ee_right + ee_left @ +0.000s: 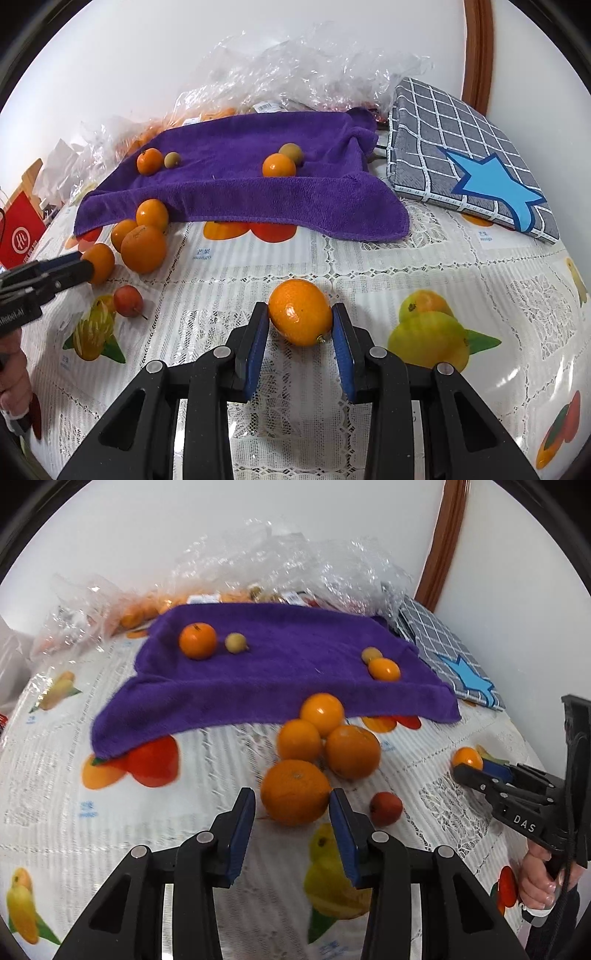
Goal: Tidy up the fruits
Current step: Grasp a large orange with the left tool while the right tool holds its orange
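Note:
My left gripper (291,805) is open just in front of a big orange (295,792), the nearest of a cluster of several oranges (321,738) at the purple towel's (273,672) front edge. A small red fruit (386,808) lies to the right of it. My right gripper (300,325) stands around a small oval orange (300,312) on the tablecloth, fingers at both its sides; I cannot tell whether they press it. On the towel lie two oranges (149,161) (279,165), each beside a small yellowish fruit (172,159) (291,152).
Crumpled clear plastic bags (295,62) with more fruit lie behind the towel against the white wall. A grey checked cushion with a blue star (469,162) lies at the right. A red box (20,232) stands at the far left. The fruit-print tablecloth (406,266) covers the table.

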The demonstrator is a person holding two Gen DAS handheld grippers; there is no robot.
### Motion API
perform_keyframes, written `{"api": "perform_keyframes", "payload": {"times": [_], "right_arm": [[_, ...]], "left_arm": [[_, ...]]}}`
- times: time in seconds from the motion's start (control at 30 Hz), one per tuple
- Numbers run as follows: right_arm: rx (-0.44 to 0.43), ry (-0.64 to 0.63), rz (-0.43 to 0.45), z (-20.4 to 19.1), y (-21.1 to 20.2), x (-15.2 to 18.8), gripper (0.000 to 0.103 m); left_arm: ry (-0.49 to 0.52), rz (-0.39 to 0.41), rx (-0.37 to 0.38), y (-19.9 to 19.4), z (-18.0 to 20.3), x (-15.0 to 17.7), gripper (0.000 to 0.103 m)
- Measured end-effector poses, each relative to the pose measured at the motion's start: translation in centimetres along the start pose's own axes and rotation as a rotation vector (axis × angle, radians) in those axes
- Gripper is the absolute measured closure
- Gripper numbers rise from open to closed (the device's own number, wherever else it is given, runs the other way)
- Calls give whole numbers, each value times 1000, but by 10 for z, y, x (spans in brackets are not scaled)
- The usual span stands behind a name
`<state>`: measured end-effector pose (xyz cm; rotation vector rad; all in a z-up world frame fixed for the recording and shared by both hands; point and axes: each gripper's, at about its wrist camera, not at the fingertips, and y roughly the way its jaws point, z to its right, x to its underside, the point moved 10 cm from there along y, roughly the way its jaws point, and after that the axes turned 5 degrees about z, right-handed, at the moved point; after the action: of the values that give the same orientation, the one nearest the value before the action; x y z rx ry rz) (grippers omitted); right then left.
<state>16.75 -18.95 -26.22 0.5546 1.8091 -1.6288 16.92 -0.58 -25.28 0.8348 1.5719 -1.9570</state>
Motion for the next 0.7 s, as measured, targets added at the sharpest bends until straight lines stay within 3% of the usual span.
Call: {"api": "perform_keyframes", "payload": {"times": [0.13, 0.23, 0.4, 0.7], "right_arm": [[-4, -4, -6, -1, 1, 1, 69], [-3, -7, -5, -1, 1, 1, 69], [-9, 1, -4, 0, 1, 0, 69], [-10, 3, -11, 0, 2, 0, 69]], "left_arm": [[35, -15, -51, 8, 6, 3, 64], [18, -1, -32, 3, 3, 0, 66], [27, 43, -120, -9, -19, -11, 66], [-53, -12, -132, 3, -43, -2, 65]]}}
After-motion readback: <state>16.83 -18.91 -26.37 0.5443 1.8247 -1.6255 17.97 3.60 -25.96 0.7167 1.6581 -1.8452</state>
